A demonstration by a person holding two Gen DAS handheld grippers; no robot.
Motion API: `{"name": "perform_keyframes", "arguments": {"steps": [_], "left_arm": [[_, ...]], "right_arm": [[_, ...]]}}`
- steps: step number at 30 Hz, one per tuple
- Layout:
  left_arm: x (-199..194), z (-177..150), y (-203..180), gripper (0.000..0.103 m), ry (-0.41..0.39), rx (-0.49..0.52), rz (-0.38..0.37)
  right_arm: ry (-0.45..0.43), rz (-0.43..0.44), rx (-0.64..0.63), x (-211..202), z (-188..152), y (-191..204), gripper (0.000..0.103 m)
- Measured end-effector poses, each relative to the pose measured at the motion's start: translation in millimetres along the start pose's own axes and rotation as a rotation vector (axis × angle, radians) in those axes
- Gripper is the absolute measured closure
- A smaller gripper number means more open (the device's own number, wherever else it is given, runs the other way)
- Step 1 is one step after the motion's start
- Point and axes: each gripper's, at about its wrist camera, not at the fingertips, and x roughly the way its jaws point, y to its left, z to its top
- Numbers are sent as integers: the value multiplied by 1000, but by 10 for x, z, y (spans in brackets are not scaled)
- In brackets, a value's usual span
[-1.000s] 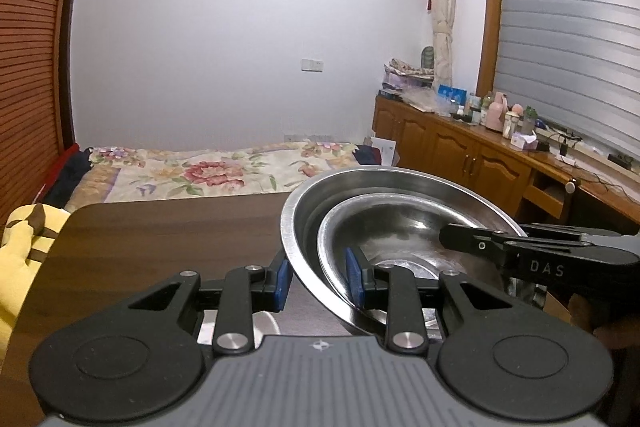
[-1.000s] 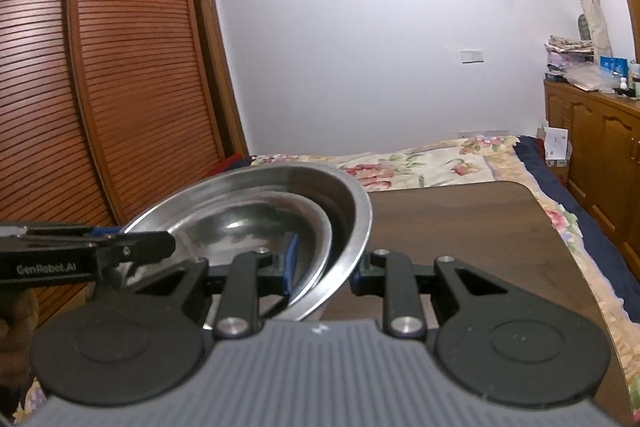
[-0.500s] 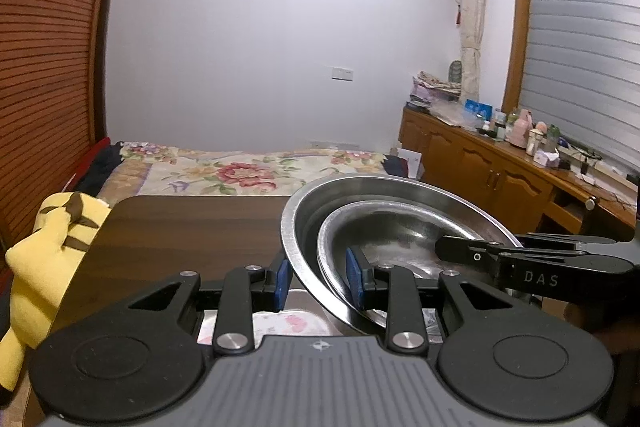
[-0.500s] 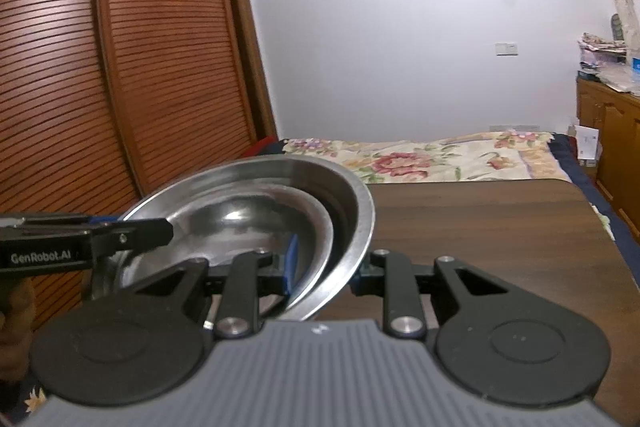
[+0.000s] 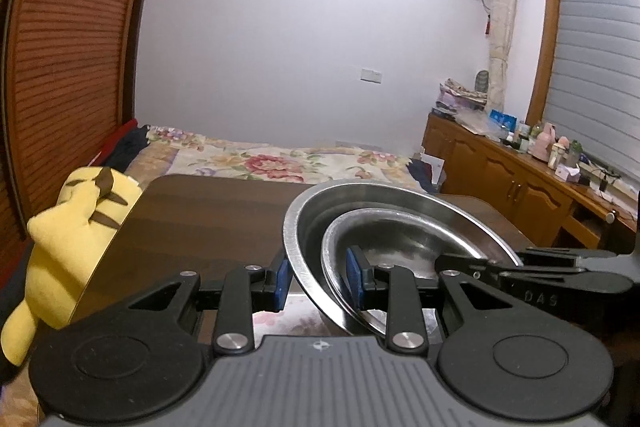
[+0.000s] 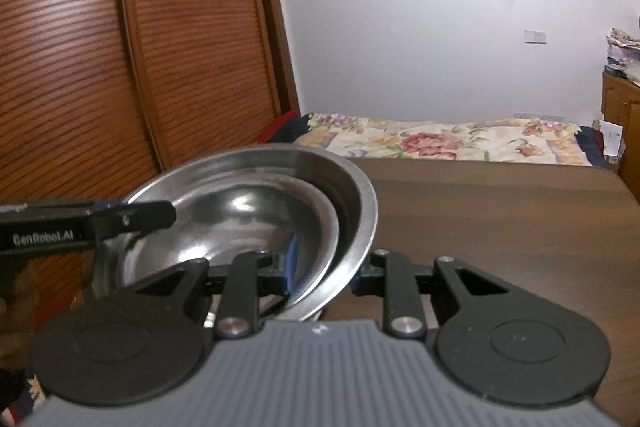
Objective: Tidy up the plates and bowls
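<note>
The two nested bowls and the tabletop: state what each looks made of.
Large bowl and small bowl: probably stainless steel, with a brushed silver sheen and bright reflections. Tabletop: dark wood or wood-look laminate, semi-gloss, with faint grain bands.

Dim indoor light, purplish cast (fisheye bends edges); right view blurred; glare on bowl point(image 6: 244, 205).

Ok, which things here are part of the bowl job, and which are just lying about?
In play:
- large stainless steel bowl, rim clamped from opposite sides by left gripper and right gripper
- smaller stainless steel bowl nested inside it
- dark wooden table

Lying about:
- yellow plush toy at the table's edge
- floral bedspread
- wooden sideboard with bottles
</note>
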Motion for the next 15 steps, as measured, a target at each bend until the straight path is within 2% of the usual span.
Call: {"name": "perform_keyframes", "arguments": {"steps": [15], "left_arm": [[154,-207,282,73,56,-15,49]], "right_arm": [[58,18,-9,259,-122,192,76]]}}
